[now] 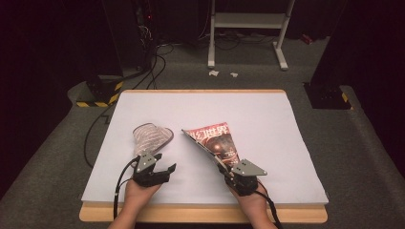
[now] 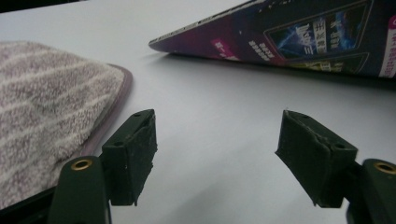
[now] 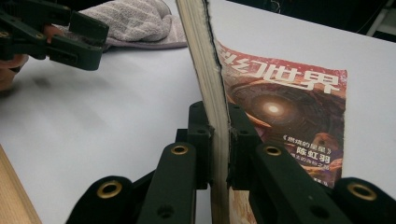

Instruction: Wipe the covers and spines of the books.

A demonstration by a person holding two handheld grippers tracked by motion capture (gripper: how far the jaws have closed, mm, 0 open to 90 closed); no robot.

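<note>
1. Clamping the near edge of a magazine (image 1: 217, 142), the right claw (image 1: 234, 172) has its jaws pressed together on the stacked pages, one pad on each side, as the right gripper view shows (image 3: 215, 149).
2. The magazine (image 3: 289, 116) is tilted up on edge: its left side is lifted off the white counter (image 1: 267, 119), while its red cover slopes down to the right and rests there.
3. The left claw (image 1: 160, 164) stands with its jaws apart and nothing between them; bare counter (image 2: 215, 140) shows in the gap in the left gripper view.
4. A grey striped towel (image 1: 150, 136) lies on the counter just beyond and to the left of the left claw, near its left jaw but not gripped by it (image 2: 51, 116).
5. The towel and the magazine lie side by side at the middle of the counter, with a strip of white between them.
6. Each hand comes in from the near edge, the left hand (image 1: 138, 193) behind its claw and the right hand (image 1: 250, 202) behind its own.
</note>
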